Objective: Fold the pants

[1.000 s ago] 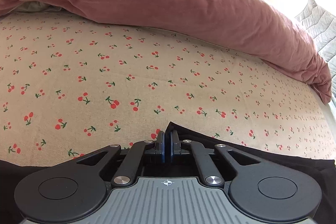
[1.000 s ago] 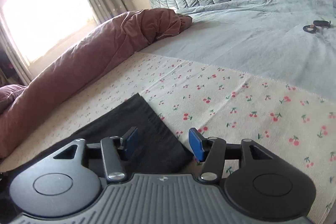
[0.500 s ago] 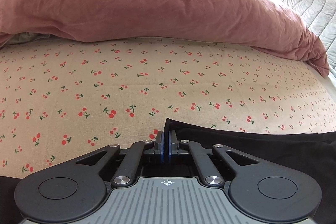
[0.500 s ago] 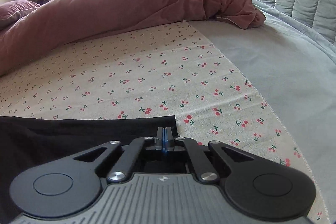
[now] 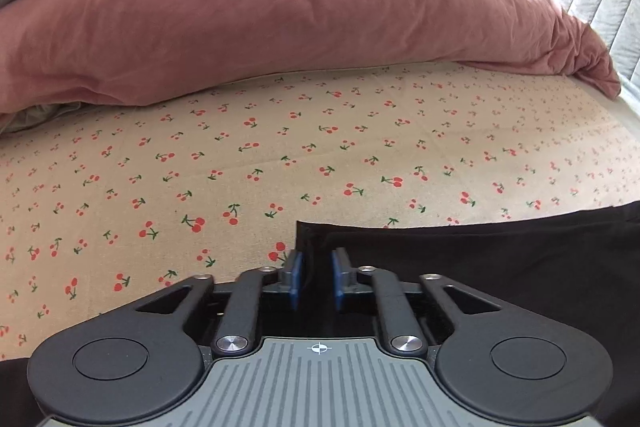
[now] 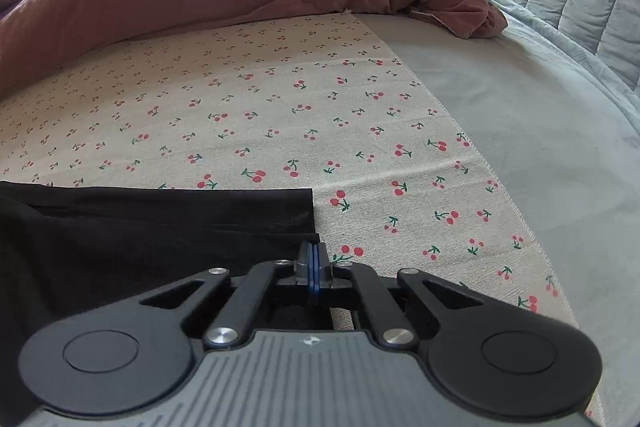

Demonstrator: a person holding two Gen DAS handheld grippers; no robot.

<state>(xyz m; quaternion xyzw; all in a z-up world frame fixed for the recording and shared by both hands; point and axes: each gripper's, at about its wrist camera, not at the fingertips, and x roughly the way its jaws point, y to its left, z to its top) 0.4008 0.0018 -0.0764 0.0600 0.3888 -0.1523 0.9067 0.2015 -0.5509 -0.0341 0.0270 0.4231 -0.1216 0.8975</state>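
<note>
Right gripper (image 6: 314,259) shifted (cherry-print bedsheet (image 6: 280,99), seemingly).

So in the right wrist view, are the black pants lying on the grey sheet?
No, the black pants lie on the cherry-print cloth; the grey sheet begins beyond its edge.

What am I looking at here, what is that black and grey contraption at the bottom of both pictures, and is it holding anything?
No robot here: a person holds a two-finger hand-held gripper in each hand, and each carries a camera looking forward along its fingers. One picture is from the left gripper, the other from the right gripper.

They are over a bed covered with a beige cherry-print sheet, beside a pale grey-blue bedcover. A rumpled dusty-pink duvet lies at the back. In front lie flat black pants, to be folded.

The right gripper is closed at one corner of the pants and seems to pinch it. The left gripper's blue pads stand slightly apart, astride the other corner, not visibly pinching.
</note>
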